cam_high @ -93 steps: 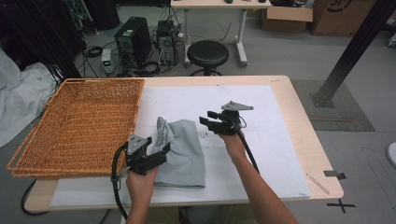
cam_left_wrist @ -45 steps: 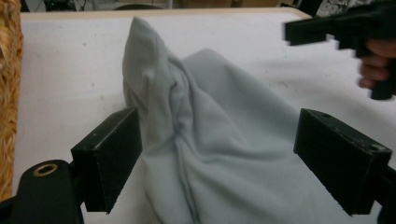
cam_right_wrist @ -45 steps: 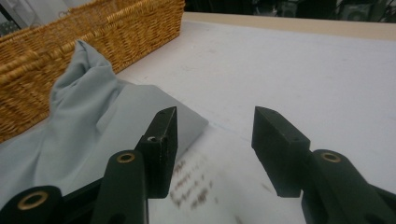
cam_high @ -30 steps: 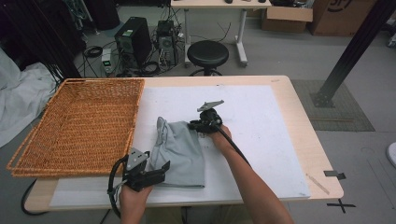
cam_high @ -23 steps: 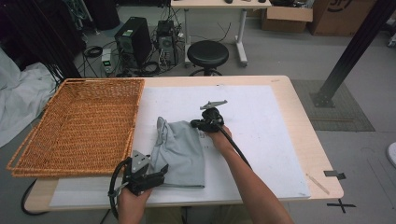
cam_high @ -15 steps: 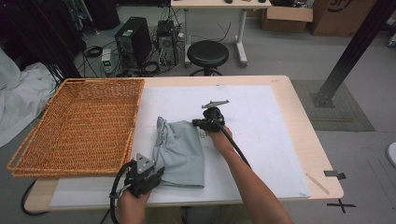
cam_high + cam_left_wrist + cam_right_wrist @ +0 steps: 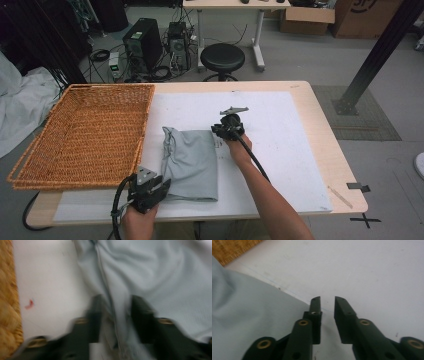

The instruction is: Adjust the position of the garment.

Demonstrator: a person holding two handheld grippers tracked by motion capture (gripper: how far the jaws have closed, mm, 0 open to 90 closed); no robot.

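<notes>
While our left gripper point(image 7: 115, 312) straddles the near seamed edge of the grey cloth point(image 7: 191, 162) with jaws parted, the fabric runs between the fingers point(image 7: 96, 312). Our right gripper point(image 7: 327, 305) stands released, its gap over bare white mat point(image 7: 280, 125), the cloth's corner just beside its left finger.

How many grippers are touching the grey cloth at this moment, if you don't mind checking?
1 for sure. The left gripper straddles the near edge of the grey cloth. The right gripper sits beside its far right corner, jaws open on the white mat; contact is unclear.
</notes>
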